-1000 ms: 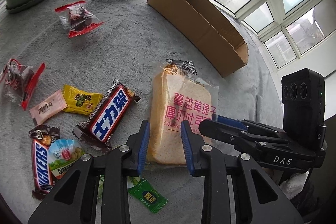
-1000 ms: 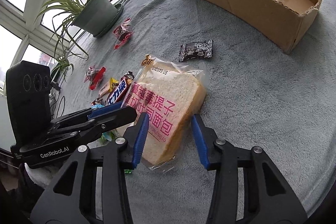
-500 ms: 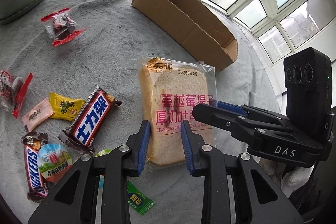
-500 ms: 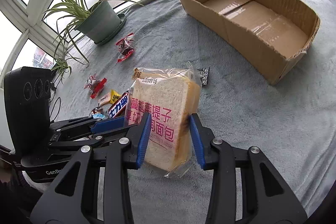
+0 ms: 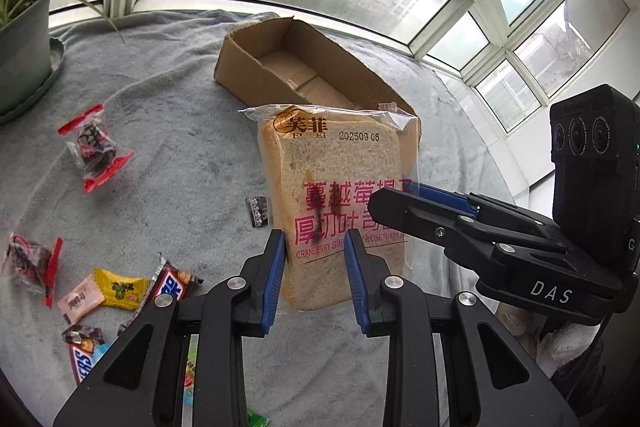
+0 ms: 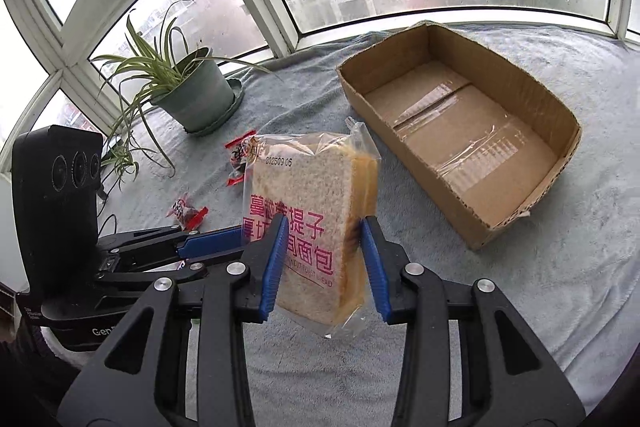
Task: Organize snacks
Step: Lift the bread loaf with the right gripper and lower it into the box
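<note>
Your left gripper (image 5: 315, 279) and right gripper (image 6: 324, 263) both pinched the clear-wrapped cranberry toast loaf (image 6: 310, 223), jaws narrowed onto it, held above the grey fleece blanket (image 6: 500, 287). Open brown cardboard box (image 6: 460, 131) sat beyond.

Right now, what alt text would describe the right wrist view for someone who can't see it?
A blue-padded right gripper clamps a bagged slice of toast bread above a grey blanket. An empty cardboard box lies beyond on the right, a potted plant on the left.
</note>
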A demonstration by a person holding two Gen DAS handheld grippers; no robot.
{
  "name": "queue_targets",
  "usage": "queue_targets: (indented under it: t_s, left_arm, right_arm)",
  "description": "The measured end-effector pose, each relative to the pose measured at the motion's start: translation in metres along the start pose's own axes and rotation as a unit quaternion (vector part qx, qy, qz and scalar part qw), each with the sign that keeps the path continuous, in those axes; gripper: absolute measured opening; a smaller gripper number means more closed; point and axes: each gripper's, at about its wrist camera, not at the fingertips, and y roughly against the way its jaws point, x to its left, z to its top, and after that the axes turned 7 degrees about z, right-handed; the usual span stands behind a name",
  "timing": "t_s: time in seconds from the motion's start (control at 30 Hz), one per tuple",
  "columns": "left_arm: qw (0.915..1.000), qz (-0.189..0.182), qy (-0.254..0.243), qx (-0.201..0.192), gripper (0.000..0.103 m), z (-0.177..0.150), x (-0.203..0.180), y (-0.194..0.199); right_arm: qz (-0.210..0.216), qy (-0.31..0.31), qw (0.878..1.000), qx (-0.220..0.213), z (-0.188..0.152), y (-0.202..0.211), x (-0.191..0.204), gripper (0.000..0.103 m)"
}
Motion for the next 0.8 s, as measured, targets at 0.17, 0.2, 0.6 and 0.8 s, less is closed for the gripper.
queue_targets:
  t_s: [0.17,0.2,0.6,0.8]
  left_arm:
    - [0.9999,-0.004,-0.010,-0.010,0.028,0.020,-0.012,-0.004]
    - [0.9998,-0.004,-0.014,-0.012,0.028,0.024,-0.015,-0.004]
    - [0.9982,-0.008,-0.054,-0.023,0.028,0.080,-0.051,-0.035]
    - [0.9981,-0.007,-0.061,-0.008,0.025,0.097,-0.065,-0.062]
  right_arm:
    - [-0.008,0.001,1.000,-0.018,0.017,0.010,-0.013,0.039]
    - [-0.011,0.001,1.000,-0.022,0.021,0.012,-0.017,0.039]
    - [-0.038,-0.020,0.998,-0.038,0.073,0.013,-0.078,0.039]
    - [-0.045,-0.040,0.998,-0.028,0.079,0.004,-0.107,0.039]
